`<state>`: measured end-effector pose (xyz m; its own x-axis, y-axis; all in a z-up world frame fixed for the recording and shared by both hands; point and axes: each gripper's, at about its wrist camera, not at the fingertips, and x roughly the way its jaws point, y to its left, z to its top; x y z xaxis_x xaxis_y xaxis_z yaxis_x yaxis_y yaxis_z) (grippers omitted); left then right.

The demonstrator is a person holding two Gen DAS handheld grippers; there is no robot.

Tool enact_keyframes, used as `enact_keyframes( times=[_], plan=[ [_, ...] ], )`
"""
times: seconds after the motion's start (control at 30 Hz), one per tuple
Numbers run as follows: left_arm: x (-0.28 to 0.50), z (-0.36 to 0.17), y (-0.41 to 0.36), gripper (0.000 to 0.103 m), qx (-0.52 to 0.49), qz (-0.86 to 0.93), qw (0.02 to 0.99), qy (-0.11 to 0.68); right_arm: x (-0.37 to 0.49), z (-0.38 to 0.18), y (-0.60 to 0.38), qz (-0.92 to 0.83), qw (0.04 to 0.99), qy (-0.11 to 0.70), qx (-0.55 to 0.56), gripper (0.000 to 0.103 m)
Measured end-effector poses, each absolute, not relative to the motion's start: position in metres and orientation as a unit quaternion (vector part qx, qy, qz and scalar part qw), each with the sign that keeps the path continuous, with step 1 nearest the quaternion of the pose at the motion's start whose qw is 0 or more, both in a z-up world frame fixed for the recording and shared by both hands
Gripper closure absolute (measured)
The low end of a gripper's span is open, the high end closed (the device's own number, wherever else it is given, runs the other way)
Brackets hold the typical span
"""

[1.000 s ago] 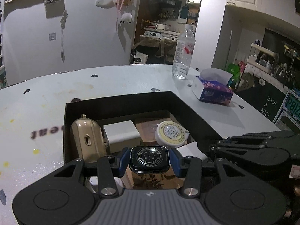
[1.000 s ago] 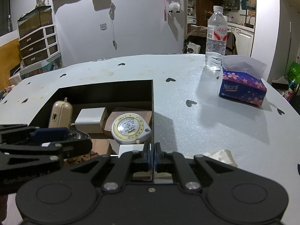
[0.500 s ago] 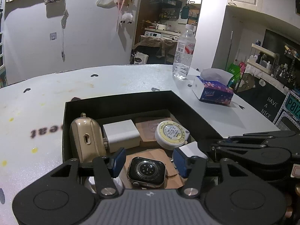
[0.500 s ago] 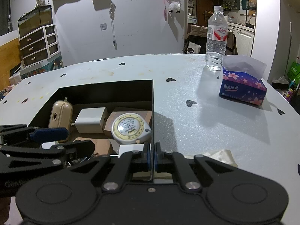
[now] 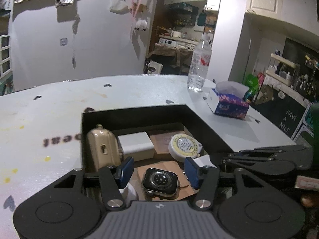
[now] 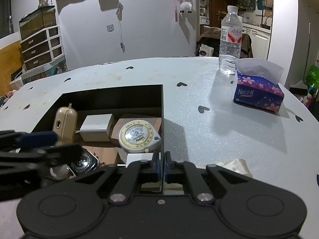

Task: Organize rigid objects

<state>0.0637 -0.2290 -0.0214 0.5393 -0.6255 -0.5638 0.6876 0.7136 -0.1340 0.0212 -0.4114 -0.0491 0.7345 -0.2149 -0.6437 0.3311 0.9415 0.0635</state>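
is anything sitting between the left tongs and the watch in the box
Nothing visible. The left tongs are open, and the watch lies free on the brown card in the box, in the gap between the blue pads.

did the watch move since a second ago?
Yes. The watch was up between the left gripper fingers; now it lies on the box floor, free of the open fingers, nearer than the tape measure.

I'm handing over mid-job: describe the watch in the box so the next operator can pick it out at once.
Find the black box on the white table. Along its far wall sit a beige case, a white block and a round tape measure. The watch lies nearer, face down on brown card between the left gripper's open jaws: the only dark, square thing, with a sensor ring showing.
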Motion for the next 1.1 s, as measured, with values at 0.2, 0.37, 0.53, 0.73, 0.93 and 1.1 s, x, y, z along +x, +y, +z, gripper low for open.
enact_keyframes(
  times=[0.2, 0.37, 0.53, 0.73, 0.93, 1.1],
  plan=[
    [0.048, -0.004, -0.205, 0.046, 0.037, -0.364, 0.888, 0.279, 0.021, -0.049, -0.411, -0.148, 0.927, 0.334, 0.087, 0.098],
    [0.036, 0.000, -0.189, 0.036, 0.025, -0.345, 0.897, 0.275, 0.021, -0.049, -0.411, -0.147, 0.927, 0.334, 0.086, 0.098],
    [0.024, 0.002, -0.175, 0.010, 0.021, -0.311, 0.915, 0.256, 0.021, -0.049, -0.411, -0.148, 0.927, 0.334, 0.085, 0.098],
    [0.013, 0.004, -0.163, 0.001, 0.018, -0.288, 0.925, 0.249, 0.021, -0.049, -0.411, -0.147, 0.927, 0.333, 0.087, 0.098],
    [0.005, 0.003, -0.154, 0.000, 0.017, -0.264, 0.931, 0.253, 0.021, -0.049, -0.413, -0.145, 0.927, 0.333, 0.090, 0.098],
    [-0.002, 0.003, -0.149, 0.000, 0.010, -0.255, 0.933, 0.254, 0.020, -0.048, -0.413, -0.140, 0.928, 0.335, 0.088, 0.095]
  ],
)
